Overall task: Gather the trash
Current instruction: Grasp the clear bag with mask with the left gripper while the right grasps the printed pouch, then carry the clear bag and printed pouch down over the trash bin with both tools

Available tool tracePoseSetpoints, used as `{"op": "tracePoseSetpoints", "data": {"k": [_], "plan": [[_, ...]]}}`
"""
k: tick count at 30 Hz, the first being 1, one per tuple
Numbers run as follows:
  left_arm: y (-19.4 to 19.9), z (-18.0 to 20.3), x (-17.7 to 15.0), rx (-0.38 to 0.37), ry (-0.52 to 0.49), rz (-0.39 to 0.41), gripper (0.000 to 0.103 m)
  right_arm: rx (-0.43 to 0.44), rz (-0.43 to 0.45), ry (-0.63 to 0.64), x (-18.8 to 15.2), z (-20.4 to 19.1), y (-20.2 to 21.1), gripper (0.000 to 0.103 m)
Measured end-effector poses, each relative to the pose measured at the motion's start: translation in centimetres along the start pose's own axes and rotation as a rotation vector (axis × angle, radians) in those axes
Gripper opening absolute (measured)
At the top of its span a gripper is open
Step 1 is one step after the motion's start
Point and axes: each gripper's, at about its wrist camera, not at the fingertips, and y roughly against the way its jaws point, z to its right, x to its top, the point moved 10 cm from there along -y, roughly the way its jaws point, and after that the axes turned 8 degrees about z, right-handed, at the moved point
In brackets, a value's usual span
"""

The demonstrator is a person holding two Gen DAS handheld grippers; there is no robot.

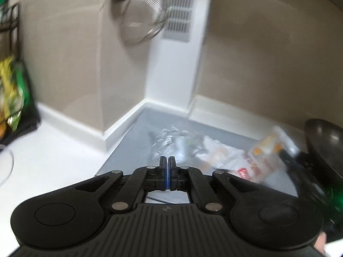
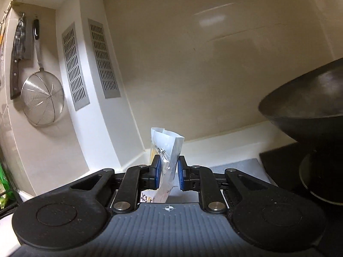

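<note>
Beige wall panels point(image 2: 214, 68) and a white vented corner column point(image 1: 171, 68) closed the counter at the back, so open room lay toward the camera and upward. Right of the grey mat point(image 1: 137, 132), a dark rounded wok point(image 2: 300, 111) overhung the black hob and narrowed that side. Collecting seemed under way: the right gripper point(image 2: 168, 172) was clamped on a silvery white foil sachet point(image 2: 166, 150) standing upright between its pads, apparently lifted off the mat. Next it needed carrying out clear of the wok. Crumpled clear plastic point(image 1: 171, 139) and an orange-printed wrapper point(image 1: 257, 158), both blurred, lay on the mat beyond the left gripper point(image 1: 167, 160), its jaws together on nothing.
</note>
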Motion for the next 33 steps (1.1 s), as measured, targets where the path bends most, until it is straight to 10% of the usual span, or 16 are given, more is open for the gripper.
{"op": "tracePoseSetpoints", "data": {"k": [2, 4, 6, 16, 18, 21, 33], "plan": [[-1.5, -0.3, -0.5, 0.009, -0.001, -0.011, 0.02, -0.002, -0.019, -0.005, -0.6, 0.1, 0.3, 0.018], [-3.1, -0.3, -1.2, 0.018, 0.001, -0.039, 0.077, -0.006, -0.045, -0.014, -1.5, 0.3, 0.1, 0.018], [-4.5, 0.5, -1.7, 0.029, -0.034, -0.036, 0.091, -0.001, -0.071, -0.032, -2.4, 0.7, 0.0, 0.02], [-15.6, 1.2, -6.1, 0.097, -0.062, -0.213, 0.091, 0.04, -0.214, -0.224, -5.8, 2.4, -1.7, 0.046], [-16.7, 1.1, -6.5, 0.088, -0.031, -0.233, 0.08, 0.059, -0.266, -0.243, -6.5, 2.2, -2.3, 0.046], [-16.6, 1.2, -6.5, 0.109, -0.058, -0.215, 0.0, 0.061, -0.321, -0.278, -7.3, 2.2, -2.9, 0.02], [-0.9, -1.2, -1.6, 0.11, -0.045, 0.069, 0.0, 0.201, -0.093, -0.163, -3.6, -0.6, 0.5, 0.013]]}}
